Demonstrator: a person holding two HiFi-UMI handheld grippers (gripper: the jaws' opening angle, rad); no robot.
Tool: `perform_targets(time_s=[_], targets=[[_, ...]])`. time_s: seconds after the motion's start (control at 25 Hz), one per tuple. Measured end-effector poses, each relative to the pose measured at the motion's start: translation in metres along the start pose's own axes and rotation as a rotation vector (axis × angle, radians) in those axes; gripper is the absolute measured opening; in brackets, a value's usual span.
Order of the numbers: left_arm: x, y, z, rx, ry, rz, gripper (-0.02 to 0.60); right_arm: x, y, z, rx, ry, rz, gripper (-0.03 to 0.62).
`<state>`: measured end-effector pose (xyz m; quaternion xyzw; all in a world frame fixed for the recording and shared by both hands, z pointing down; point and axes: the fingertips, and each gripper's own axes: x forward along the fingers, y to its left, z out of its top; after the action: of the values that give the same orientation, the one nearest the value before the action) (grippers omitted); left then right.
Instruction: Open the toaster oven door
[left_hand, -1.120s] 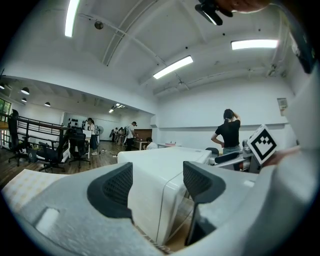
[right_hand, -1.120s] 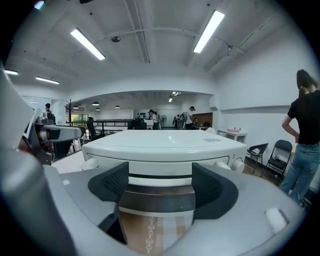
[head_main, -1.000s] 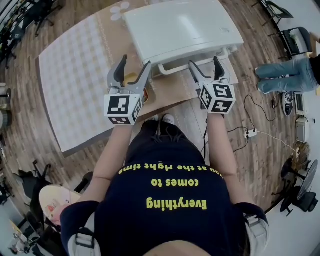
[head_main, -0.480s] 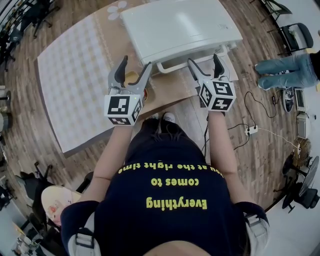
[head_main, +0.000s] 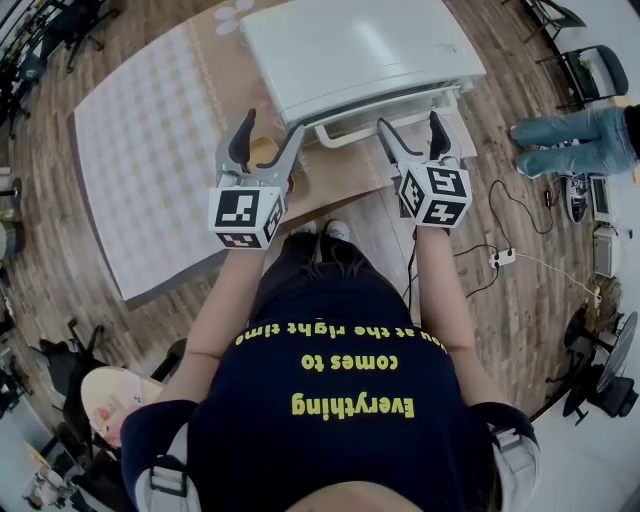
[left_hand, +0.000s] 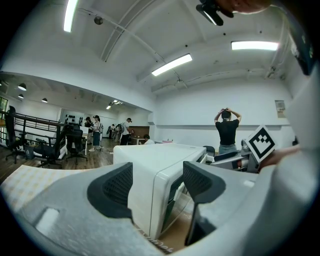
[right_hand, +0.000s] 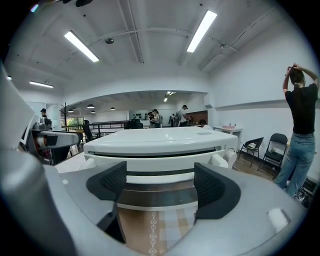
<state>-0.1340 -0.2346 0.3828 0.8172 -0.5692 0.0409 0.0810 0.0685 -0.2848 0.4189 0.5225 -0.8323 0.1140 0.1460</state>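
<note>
Left claw and right claw both gape wide, gripping nothing, just short of the smooth, white, boxy toaster oven at 12 o'clock on the checked desk.

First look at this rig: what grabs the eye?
The big white toaster oven dominates the top centre of the head view, sitting on a table with a checked cloth. Just in front of it, the left gripper and right gripper hang side by side, jaws apart and empty, each with a black-and-white marker cube.
</note>
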Motion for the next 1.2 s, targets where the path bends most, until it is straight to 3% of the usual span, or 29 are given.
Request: perform_targets(time_s=[0.24,0.44,0.68,1.2], targets=[[0.000,-0.006,-0.003,-0.001,0.005,-0.008,0.314,-0.013,-0.004,-0.013,0.043,0.000,-0.033,0.427],[0.002,-0.014,-0.004,0.005,0.010,-0.028,0.314,-0.024,-0.010,-0.029,0.157,0.011,-0.056,0.457],[0.002,-0.020,-0.003,0.010,0.008,-0.038,0.314,-0.030,-0.010,-0.044,0.285,0.035,-0.020,0.449],[-0.004,-0.027,-0.010,0.005,0.020,-0.051,0.314,-0.036,-0.002,-0.057,0.451,0.054,0.070,0.343]])
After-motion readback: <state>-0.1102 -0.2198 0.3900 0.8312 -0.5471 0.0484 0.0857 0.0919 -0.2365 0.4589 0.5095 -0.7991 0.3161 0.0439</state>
